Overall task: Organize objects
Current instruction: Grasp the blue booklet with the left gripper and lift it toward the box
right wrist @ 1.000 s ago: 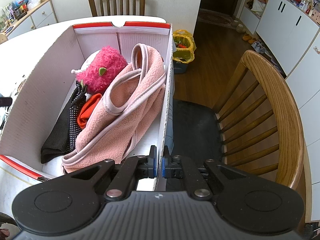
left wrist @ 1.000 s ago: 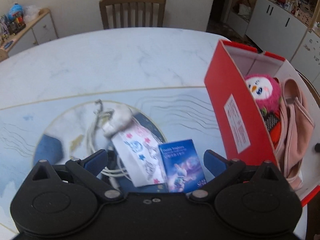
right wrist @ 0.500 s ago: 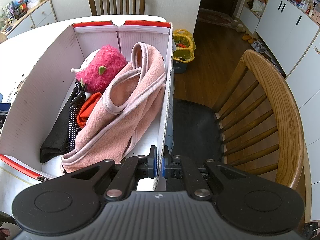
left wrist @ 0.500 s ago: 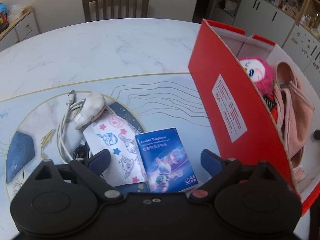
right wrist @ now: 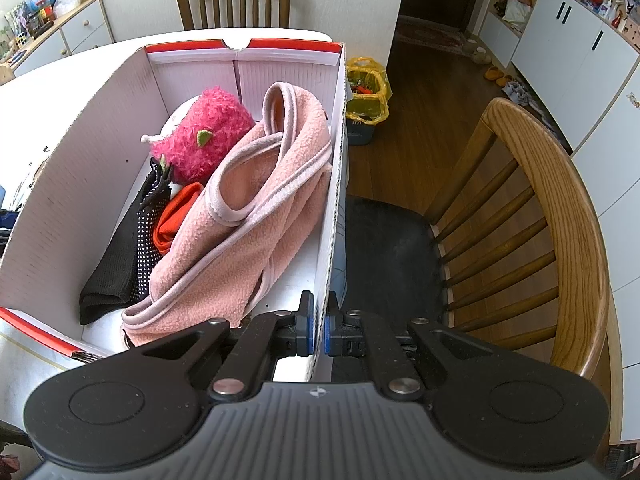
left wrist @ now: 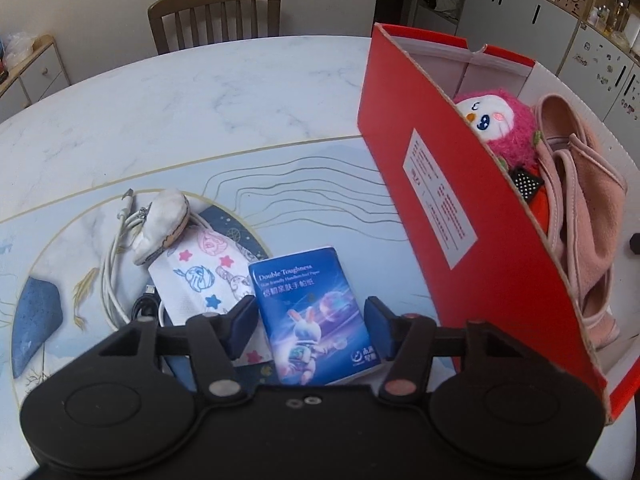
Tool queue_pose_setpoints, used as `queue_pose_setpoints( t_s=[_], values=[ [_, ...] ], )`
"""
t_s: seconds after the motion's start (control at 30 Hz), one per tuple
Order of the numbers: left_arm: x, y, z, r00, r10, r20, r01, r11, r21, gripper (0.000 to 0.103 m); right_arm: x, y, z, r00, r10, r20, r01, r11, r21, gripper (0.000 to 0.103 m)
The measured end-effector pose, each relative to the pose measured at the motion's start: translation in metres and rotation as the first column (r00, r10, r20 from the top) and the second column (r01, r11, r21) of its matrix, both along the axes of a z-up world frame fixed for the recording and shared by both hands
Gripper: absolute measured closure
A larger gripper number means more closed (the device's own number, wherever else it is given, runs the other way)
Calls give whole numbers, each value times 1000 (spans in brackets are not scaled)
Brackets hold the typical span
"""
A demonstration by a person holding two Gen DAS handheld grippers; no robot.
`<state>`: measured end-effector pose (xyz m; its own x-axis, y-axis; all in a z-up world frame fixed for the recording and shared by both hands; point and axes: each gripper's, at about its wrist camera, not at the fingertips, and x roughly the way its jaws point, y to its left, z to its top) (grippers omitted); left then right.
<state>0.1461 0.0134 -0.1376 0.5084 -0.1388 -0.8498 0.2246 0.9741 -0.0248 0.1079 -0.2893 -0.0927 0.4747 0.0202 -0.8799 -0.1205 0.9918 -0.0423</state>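
My left gripper (left wrist: 310, 326) is open, its fingers on either side of a blue tissue pack (left wrist: 314, 316) lying on the table. Left of the pack lie a patterned face mask (left wrist: 200, 276), a small white shoe (left wrist: 164, 226) and a white cable (left wrist: 114, 268). The red box (left wrist: 460, 216) stands to the right; it holds a pink plush toy (right wrist: 204, 136), a pink fleece garment (right wrist: 248, 216), a black dotted cloth (right wrist: 132, 256) and an orange item (right wrist: 172, 216). My right gripper (right wrist: 318, 332) is shut on the box's right wall (right wrist: 334, 216).
The marble table (left wrist: 200, 92) stretches back to a wooden chair (left wrist: 214, 10). Another wooden chair (right wrist: 532, 220) stands right of the box. A yellow bag (right wrist: 366, 94) sits on the floor. White cabinets (right wrist: 580, 60) line the right side.
My left gripper has moved toward the tissue pack and its fingers have narrowed around it. The right gripper has stayed shut on the box wall.
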Motion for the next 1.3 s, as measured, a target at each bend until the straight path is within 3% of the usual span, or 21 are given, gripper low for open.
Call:
queue_pose_setpoints(
  t_s=[0.37, 0.67, 1.0, 1.3],
  values=[
    [-5, 2, 25, 999, 48, 0, -48, 999, -6, 48, 0, 1, -1, 1000, 4, 2, -4, 1000, -5, 99],
    [-12, -5, 78, 998, 32, 56, -28, 997, -68, 48, 0, 0, 0, 1000, -3, 1, 3, 1000, 1, 99],
    [-17, -40, 115, 993, -59, 100, 71, 989, -126, 48, -1, 2, 0, 1000, -4, 7, 4, 1000, 0, 99],
    [-24, -90, 104, 977, -192, 91, 200, 976, -84, 48, -2, 2, 1, 1000, -10, 13, 10, 1000, 4, 99]
  ],
)
